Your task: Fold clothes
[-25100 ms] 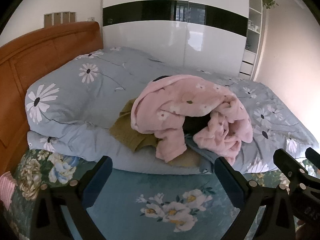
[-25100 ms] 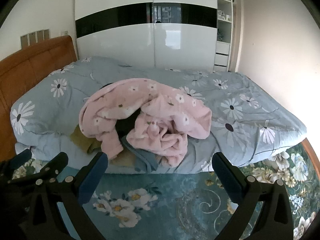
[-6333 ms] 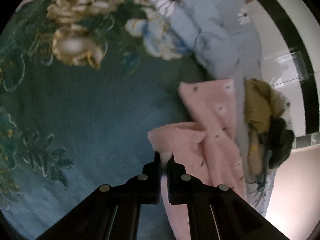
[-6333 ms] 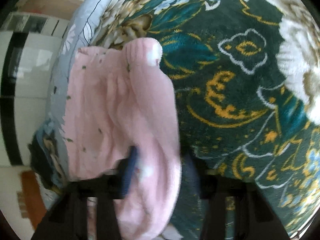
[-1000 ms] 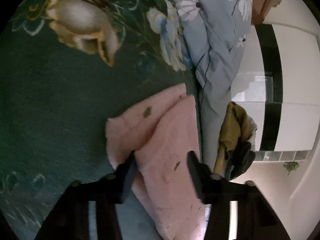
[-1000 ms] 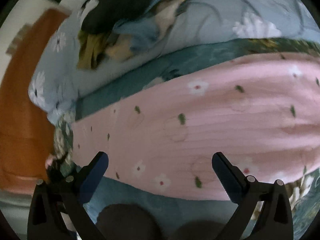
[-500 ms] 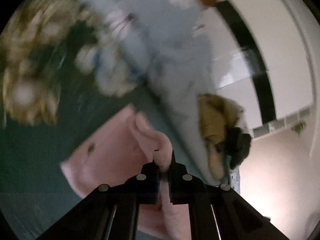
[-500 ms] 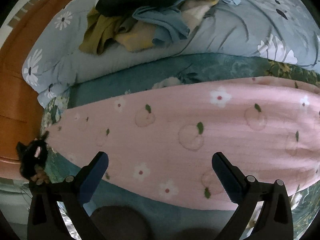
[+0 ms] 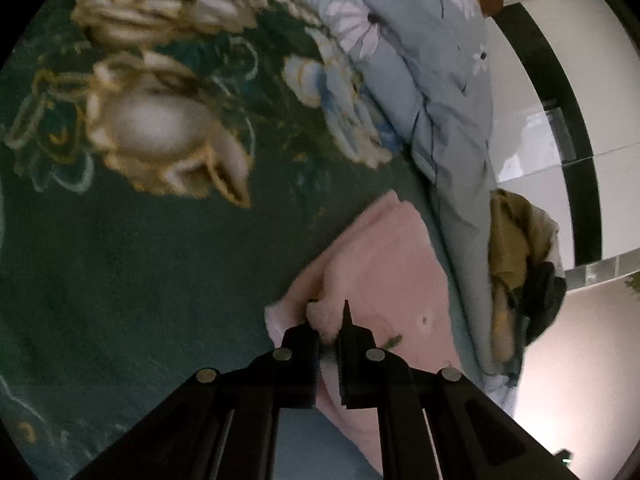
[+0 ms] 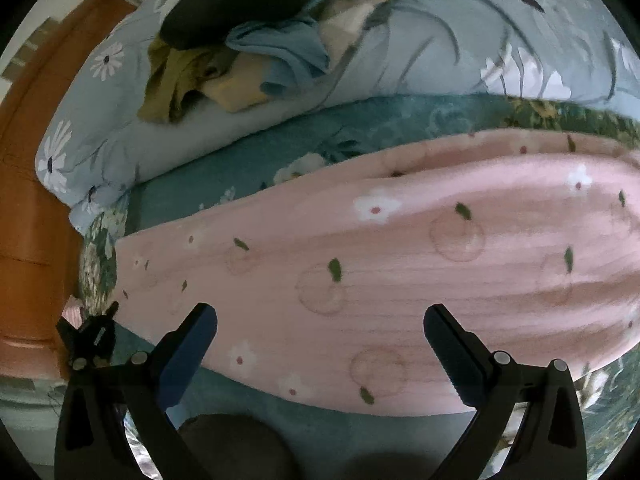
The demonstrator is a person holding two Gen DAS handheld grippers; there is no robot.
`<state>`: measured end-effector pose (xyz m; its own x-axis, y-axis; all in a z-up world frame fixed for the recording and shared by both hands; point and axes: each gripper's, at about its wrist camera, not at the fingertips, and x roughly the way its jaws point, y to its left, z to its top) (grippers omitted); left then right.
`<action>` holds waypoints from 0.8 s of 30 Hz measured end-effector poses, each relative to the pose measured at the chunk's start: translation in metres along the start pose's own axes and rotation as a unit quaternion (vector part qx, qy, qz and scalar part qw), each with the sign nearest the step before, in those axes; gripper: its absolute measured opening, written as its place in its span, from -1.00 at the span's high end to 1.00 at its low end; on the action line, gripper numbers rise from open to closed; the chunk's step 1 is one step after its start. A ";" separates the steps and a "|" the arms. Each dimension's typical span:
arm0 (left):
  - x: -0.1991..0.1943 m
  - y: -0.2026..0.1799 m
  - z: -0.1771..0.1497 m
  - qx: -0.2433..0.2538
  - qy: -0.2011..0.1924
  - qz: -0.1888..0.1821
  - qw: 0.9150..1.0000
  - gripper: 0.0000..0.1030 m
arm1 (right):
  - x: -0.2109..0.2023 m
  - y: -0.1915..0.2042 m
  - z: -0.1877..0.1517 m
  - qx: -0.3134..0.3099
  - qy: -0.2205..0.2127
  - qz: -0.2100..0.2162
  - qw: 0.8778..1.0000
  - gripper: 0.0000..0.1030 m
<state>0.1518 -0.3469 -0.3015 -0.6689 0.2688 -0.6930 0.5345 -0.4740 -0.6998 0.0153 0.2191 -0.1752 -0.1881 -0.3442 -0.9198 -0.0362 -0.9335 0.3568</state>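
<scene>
- While no readable writing is showing anywhere, the pink garment (image 10: 400, 272) is lying spread across the floral bedspread (image 10: 256, 168).
- Right gripper (image 10: 320, 344) is hovering over it, jaws wide apart.
- Left gripper (image 9: 329, 320), having just closed, is pinching the garment's edge.

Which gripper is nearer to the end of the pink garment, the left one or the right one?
Left. The left gripper is shut on the pink garment at its end, having just closed there. The right gripper hovers open above the garment's middle, not touching it.
</scene>
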 end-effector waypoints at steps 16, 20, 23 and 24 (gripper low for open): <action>0.011 0.025 0.000 -0.080 0.011 -0.036 0.996 -0.02 | 0.004 -0.051 0.003 0.058 0.003 -0.017 0.998 -1.00; 0.010 0.023 0.000 -0.087 0.003 -0.034 0.996 0.04 | 0.002 -0.069 0.006 0.090 -0.004 -0.014 0.996 -1.00; 0.010 0.014 0.002 -0.063 0.011 0.018 0.998 0.66 | -0.001 -0.080 0.004 0.108 -0.010 -0.005 0.994 -1.00; 0.010 0.012 0.002 -0.062 0.012 0.024 0.998 0.68 | -0.002 -0.083 0.004 0.112 -0.012 -0.002 0.994 -1.00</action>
<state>0.1505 -0.3513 -0.3166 -0.6291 0.2688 -0.7293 0.6264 -0.3801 -0.6805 0.0152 0.2978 -0.2023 -0.2109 -0.3349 -0.9184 -0.2539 -0.8885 0.3823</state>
